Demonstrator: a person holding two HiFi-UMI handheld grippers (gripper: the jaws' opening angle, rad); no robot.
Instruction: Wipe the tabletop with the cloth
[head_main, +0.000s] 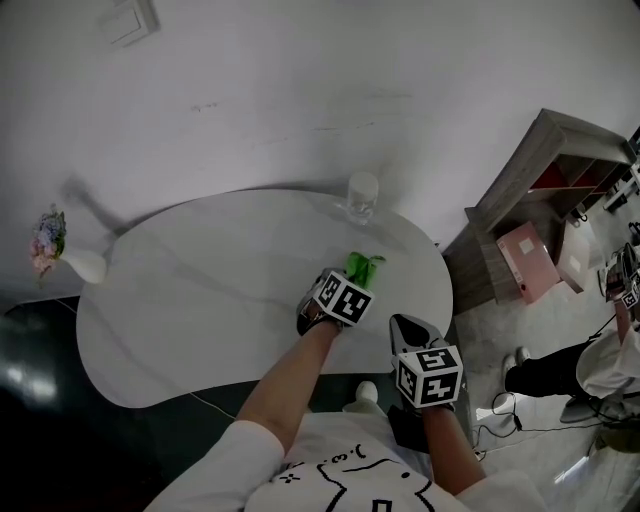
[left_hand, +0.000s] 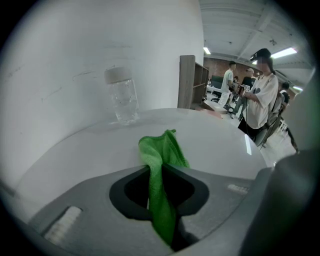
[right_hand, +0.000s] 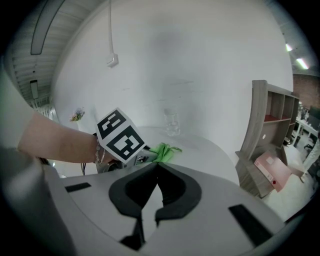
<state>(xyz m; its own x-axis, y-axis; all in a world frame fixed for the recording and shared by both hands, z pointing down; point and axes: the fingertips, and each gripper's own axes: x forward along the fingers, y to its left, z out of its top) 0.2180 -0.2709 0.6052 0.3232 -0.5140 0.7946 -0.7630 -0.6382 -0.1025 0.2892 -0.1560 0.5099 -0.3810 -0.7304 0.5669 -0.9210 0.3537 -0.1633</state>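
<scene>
A green cloth (left_hand: 161, 165) is pinched between the jaws of my left gripper (left_hand: 159, 167), its free end bunched up ahead of the jaw tips. In the head view that gripper (head_main: 345, 285) is over the right part of the white oval tabletop (head_main: 200, 290), with the cloth (head_main: 363, 267) showing just beyond its marker cube. From the right gripper view the cloth (right_hand: 164, 151) lies on the table behind the left gripper's cube. My right gripper (head_main: 410, 330) hangs off the table's near right edge, jaws closed together with nothing between them (right_hand: 156, 167).
A clear plastic jar with a white lid (head_main: 361, 195) stands at the table's far edge by the wall. A small vase of flowers (head_main: 60, 255) sits at the left end. A grey shelf unit (head_main: 545, 190) and a pink box (head_main: 528, 262) are right of the table; people stand farther off.
</scene>
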